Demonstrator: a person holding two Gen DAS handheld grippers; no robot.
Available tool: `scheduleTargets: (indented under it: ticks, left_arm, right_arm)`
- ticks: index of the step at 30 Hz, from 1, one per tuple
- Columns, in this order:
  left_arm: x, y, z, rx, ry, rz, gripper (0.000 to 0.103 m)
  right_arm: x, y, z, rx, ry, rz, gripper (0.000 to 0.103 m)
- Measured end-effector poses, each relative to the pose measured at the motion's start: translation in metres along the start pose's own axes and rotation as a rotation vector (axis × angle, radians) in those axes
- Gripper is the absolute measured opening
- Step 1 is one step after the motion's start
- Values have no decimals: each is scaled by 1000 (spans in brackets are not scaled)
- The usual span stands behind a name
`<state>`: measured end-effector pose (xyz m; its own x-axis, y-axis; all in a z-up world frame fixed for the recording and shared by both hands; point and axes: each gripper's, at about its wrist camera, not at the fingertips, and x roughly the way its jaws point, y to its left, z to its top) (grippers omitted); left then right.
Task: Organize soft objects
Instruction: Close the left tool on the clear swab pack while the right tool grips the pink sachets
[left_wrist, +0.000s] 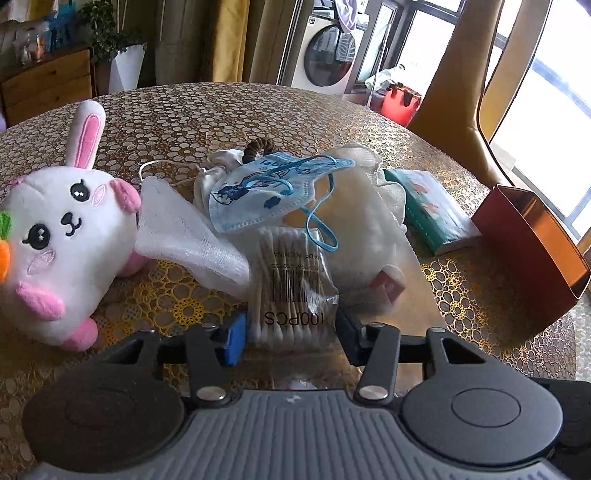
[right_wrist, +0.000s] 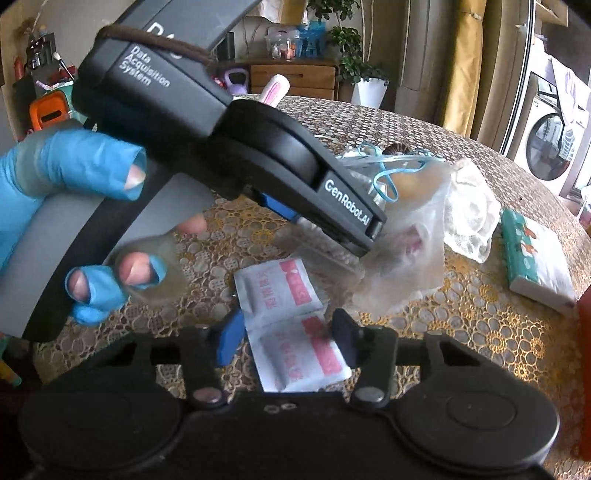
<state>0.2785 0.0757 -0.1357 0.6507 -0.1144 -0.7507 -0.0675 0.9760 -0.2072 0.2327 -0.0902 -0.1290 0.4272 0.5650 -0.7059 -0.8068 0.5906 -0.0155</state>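
In the left wrist view my left gripper (left_wrist: 290, 334) is shut on a clear packet of cotton swabs (left_wrist: 291, 291), one pad pressing on each side. Beyond it lie a blue child's face mask (left_wrist: 258, 192), a folded white gauze (left_wrist: 184, 236) and a pale fluffy thing in a plastic bag (left_wrist: 369, 229). A white and pink rabbit plush (left_wrist: 62, 236) sits at the left. In the right wrist view my right gripper (right_wrist: 288, 339) is shut on a joined pair of white sachets with pink labels (right_wrist: 295, 354), which lie on the table. A hand in a blue glove (right_wrist: 74, 162) holds the other tool above them.
A round table with a gold lace-pattern cover (left_wrist: 221, 110) carries everything. A green and white tissue pack (left_wrist: 432, 214) lies at the right, and an orange-red box (left_wrist: 532, 251) stands beside it. A white lace cloth (right_wrist: 469, 218) lies near the tissue pack (right_wrist: 535, 258). A brown hair tie (left_wrist: 258, 147) rests behind the mask.
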Motion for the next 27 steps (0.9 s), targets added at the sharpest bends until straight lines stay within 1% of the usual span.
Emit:
scheduleTargets:
  ticks: [1,2,3,4,5,6,8,9,13,17,20,27]
  left_arm:
    - [-1,0,-1,2,-1,5,49]
    - [-2,0,-1,4,-4,10,49]
    - [-4,1,-2,5,-7,14,48]
    - [-5,1,-2,5,-10,17,47]
    - [-5,0,-2,4,-10,19,47]
    - [-6,1,-2,1,-10,19,46]
    - [-9,2,-4,-3,-12,24,45]
    - [-11,3,-5,-5,-13,26,45]
    - [-20,3,-9,-2,-22,29,44]
    - [-31,3,-14,11,-26,25,43]
    - [-40,4,-16,9,-30,24,43]
    - [-62,2,-22,24,-35,13,43]
  right_arm:
    - [0,0,0,0,0,-3,44]
    - [-3,3,0,1,-1,-10,36]
    - [-4,4,0,1,-1,-23,30]
    - [-4,3,-1,4,0,-32,29]
    - [-5,2,-1,12,1,-30,25]
    - [-6,0,-1,24,-1,-30,19]
    - [-6,-5,-2,40,-4,-37,13]
    - [-7,-6,-3,46,-7,-39,5]
    - [-13,-7,-3,55,-29,-32,3]
    - [-24,-3,-5,30,-45,-28,3]
    - [-26,2,-6,7,-48,-48,3]
    - [-50,8,-6,27,-85,-78,1]
